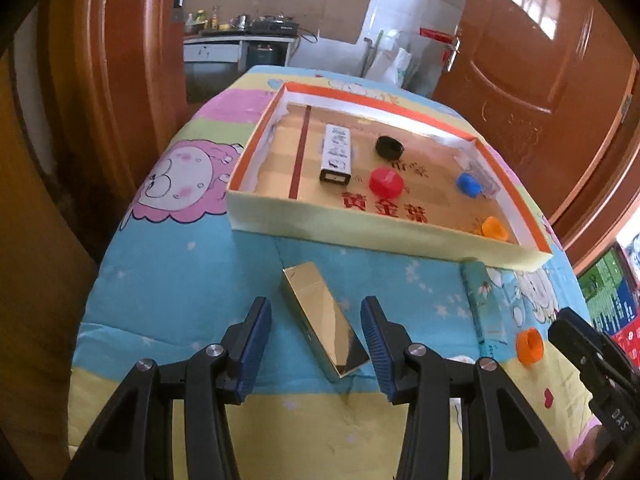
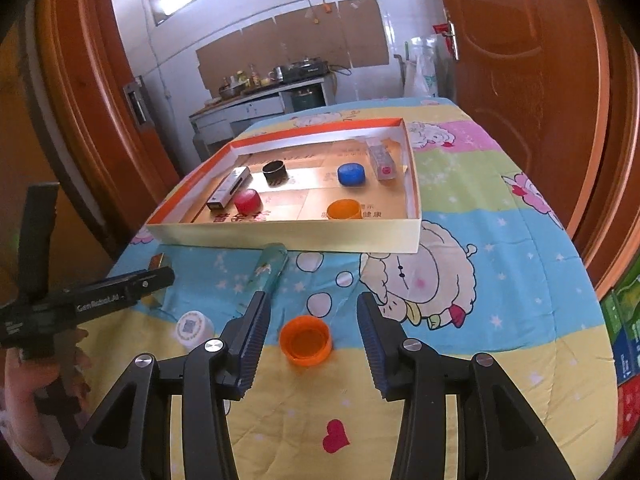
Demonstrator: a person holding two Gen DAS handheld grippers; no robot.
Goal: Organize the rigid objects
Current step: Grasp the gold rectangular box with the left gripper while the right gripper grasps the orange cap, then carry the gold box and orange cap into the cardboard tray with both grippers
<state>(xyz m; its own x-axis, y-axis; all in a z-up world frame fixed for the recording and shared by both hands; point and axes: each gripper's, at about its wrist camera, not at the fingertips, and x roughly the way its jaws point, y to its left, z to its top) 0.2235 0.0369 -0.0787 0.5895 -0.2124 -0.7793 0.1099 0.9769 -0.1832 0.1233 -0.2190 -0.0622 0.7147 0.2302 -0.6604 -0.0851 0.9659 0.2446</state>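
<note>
While both claws stand wide open and empty over the quilt-covered tabletop (image 1: 168, 280), two pick-ups are lined up side by side. Item, gold box (image 1: 324, 320): lies flat between the fingers of the left claw (image 1: 316, 344), touching neither; its long axis runs away from the claw and slants toward the left, so the jaws straddle its narrow width, slightly skewed. Item, orange cap (image 2: 306, 340): open side up, sits between the fingers of the right claw (image 2: 310, 344), nearer the left finger, apart from both. Item, teal box (image 2: 268, 270): lies between the two claws, its far end just short of the tray wall. Item, white round lid (image 2: 195, 327): just beside the right claw's left finger, the likeliest thing to be nudged on closing. Destination, judged: shallow orange-rimmed tray (image 1: 360, 232) straight ahead, already holding a white box (image 1: 338, 154), black cap (image 1: 389, 147), red cap (image 1: 386, 182), blue cap (image 1: 469, 183), a second orange cap (image 1: 494, 227) and a clear case at the far right whose contents are too small to read. Obstruction: the tray's near wall must be cleared by any lift; the two claws work close together.
</note>
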